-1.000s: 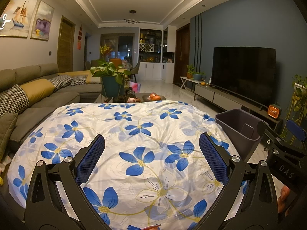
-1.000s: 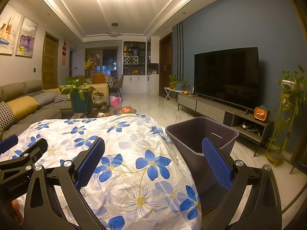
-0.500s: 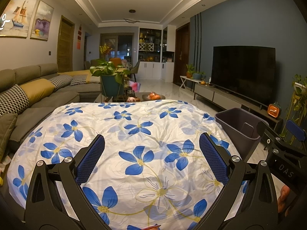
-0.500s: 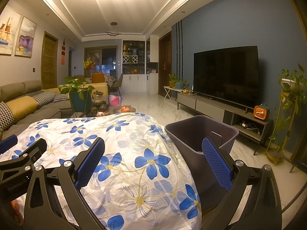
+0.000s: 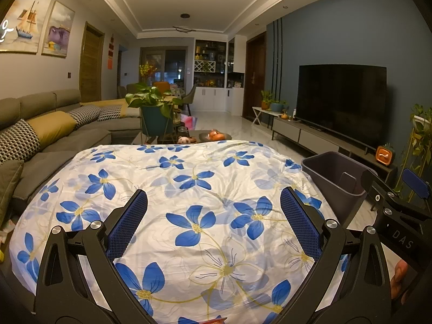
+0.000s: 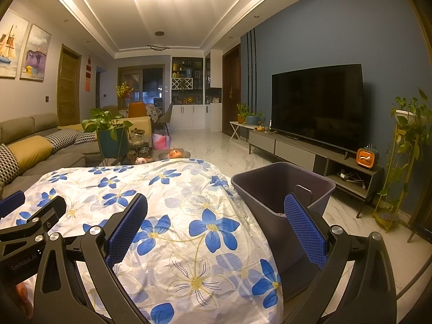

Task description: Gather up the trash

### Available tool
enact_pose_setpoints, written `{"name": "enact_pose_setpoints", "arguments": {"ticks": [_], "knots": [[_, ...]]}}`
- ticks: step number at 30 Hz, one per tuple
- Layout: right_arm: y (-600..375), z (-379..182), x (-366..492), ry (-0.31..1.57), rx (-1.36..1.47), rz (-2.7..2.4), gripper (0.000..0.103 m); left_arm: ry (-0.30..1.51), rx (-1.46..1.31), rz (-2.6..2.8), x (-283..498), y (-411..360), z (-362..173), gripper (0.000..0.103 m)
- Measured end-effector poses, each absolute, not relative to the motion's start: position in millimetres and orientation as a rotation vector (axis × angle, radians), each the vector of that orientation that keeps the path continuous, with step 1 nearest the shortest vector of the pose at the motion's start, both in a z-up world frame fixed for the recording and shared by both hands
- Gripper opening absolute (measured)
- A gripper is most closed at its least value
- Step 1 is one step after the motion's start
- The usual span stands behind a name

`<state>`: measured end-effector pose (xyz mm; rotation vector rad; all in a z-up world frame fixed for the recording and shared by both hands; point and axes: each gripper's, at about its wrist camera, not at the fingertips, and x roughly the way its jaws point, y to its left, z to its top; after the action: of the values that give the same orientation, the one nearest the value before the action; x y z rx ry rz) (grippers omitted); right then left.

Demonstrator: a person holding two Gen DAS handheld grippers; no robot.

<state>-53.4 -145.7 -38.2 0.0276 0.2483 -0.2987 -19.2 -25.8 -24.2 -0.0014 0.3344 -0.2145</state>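
A table under a white cloth with blue flowers (image 5: 194, 189) (image 6: 172, 216) fills the foreground. A dark purple bin (image 5: 337, 178) (image 6: 280, 191) stands on the floor by the table's right edge. My left gripper (image 5: 213, 221) hovers open above the cloth with nothing between its blue pads. Over the cloth's right edge, my right gripper (image 6: 216, 224) is open too, its right finger (image 6: 305, 226) in front of the bin. The right gripper's body (image 5: 399, 216) shows at the right of the left wrist view. A small orange scrap (image 5: 216, 318) peeks out at the bottom edge.
A grey sofa (image 5: 54, 129) with cushions runs along the left. A potted plant (image 5: 154, 108) and a low table with small items (image 5: 213, 136) stand beyond the cloth. A TV (image 6: 316, 105) on a long cabinet lines the blue right wall. A plant stand (image 6: 405, 148) is far right.
Both views have shifted only slightly; the right wrist view has tilted a little, so the bin and cloth sit a bit lower. Both grippers stay open.
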Motion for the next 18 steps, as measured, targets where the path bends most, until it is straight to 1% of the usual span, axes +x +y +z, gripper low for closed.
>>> {"name": "enact_pose_setpoints", "arguments": {"ticks": [18], "knots": [[-146.2,-38.9,-54.1,0.251,0.03,-0.298,0.098,0.335,0.0,-0.216,-19.3,-25.2,-24.0,0.097]]}}
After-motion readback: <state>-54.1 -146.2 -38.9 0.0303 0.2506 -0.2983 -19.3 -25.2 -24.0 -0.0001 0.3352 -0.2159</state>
